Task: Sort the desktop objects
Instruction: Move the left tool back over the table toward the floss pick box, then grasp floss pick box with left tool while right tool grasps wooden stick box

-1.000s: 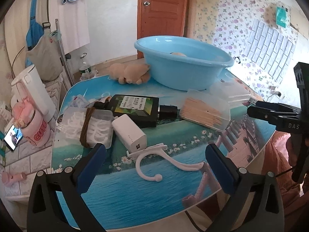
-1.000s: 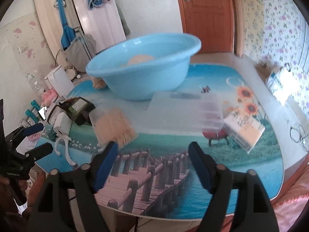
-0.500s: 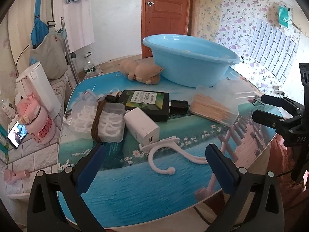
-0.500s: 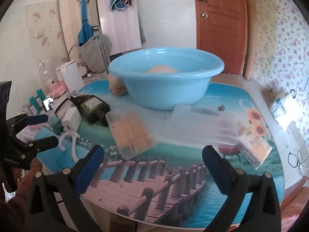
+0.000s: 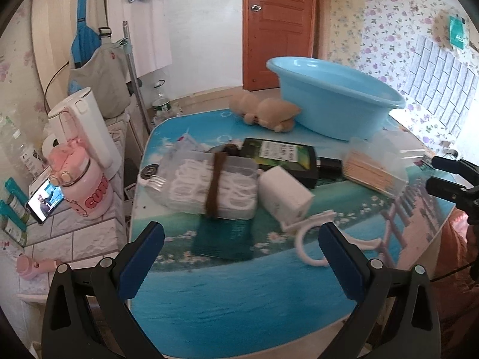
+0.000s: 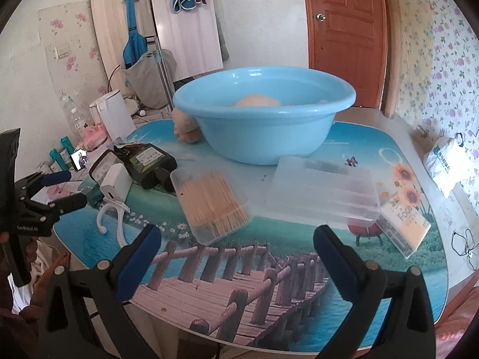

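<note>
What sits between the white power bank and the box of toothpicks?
A dark green bottle lies between the white power bank and toothpick box, seen in the left wrist view.

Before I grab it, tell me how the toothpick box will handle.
The toothpick box looks light and stiff: thin clear plastic. No lid shows, so tilting would probably spill the sticks. On the glossy table it would likely slide, not tip.

Both wrist cameras look steeply down, sharing the table.
</note>
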The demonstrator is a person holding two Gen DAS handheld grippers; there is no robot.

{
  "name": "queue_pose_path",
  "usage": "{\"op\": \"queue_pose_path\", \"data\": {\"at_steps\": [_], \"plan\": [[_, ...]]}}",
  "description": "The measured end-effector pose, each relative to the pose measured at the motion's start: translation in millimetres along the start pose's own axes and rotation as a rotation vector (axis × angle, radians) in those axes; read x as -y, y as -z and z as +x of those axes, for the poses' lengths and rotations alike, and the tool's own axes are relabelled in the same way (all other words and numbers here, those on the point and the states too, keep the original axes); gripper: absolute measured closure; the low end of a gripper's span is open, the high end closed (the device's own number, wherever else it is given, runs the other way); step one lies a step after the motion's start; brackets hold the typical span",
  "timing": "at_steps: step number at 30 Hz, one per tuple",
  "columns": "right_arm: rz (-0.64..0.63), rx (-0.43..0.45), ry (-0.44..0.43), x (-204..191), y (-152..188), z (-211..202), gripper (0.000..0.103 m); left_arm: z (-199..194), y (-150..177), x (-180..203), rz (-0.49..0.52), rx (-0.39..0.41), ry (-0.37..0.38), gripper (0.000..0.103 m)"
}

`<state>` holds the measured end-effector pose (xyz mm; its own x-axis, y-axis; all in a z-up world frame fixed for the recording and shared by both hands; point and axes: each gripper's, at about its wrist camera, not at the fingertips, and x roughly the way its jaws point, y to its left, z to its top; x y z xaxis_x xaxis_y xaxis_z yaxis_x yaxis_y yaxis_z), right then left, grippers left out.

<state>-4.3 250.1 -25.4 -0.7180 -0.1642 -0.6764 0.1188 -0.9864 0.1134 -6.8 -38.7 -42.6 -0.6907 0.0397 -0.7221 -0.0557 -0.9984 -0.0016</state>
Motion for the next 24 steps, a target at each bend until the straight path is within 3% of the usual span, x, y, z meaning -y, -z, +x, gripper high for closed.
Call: {"op": "queue_pose_path", "data": {"at_steps": [7, 24], "plan": [[-0.002, -0.023, 0.003, -1.5, -1.3, 8.5, 0.0, 9.2, -8.0, -15.6, 0.007, 0.012, -0.032, 0.0], [-0.067, -0.075, 0.018, -14.5, -13.5, 39.7, 0.0, 51.8, -21.2, -31.8, 0.031, -0.01, -0.01, 0.0]]}}
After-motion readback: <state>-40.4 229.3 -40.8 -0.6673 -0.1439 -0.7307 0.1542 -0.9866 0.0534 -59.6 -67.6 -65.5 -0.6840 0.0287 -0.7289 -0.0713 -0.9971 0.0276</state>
